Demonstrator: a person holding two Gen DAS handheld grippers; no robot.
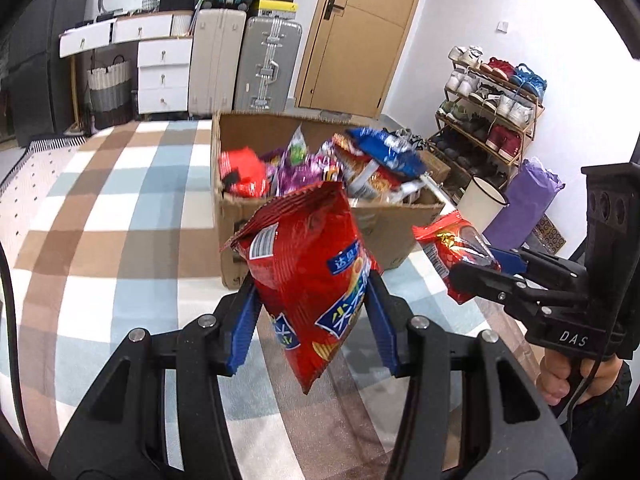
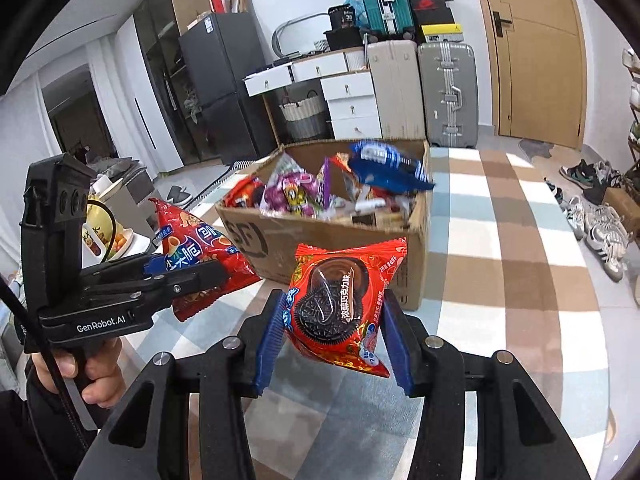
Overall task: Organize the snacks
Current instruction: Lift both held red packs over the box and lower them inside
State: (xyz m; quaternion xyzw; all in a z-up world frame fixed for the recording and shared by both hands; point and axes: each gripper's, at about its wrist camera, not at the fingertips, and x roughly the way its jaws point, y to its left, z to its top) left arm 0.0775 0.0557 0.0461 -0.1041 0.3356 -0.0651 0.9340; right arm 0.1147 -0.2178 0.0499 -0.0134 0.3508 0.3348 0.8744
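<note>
My left gripper [image 1: 310, 280] is shut on a red chip bag [image 1: 308, 272] and holds it above the checked cloth, just in front of the cardboard box [image 1: 396, 232]. My right gripper [image 2: 334, 308] is shut on a red chocolate cookie packet [image 2: 340, 300], also in the air before the box [image 2: 280, 240]. The box holds several snack packs, with a blue packet [image 2: 390, 166] on top. The right gripper with its packet [image 1: 456, 252] shows at the right of the left wrist view. The left gripper with the chip bag [image 2: 196, 248] shows at the left of the right wrist view.
The checked cloth [image 1: 120, 208] covers the table around the box. A white cup [image 1: 480, 204] and a purple bag [image 1: 524, 204] stand beyond the table's right edge. Suitcases [image 1: 268, 64], white drawers [image 1: 164, 76], a door and a shoe rack [image 1: 492, 108] line the walls.
</note>
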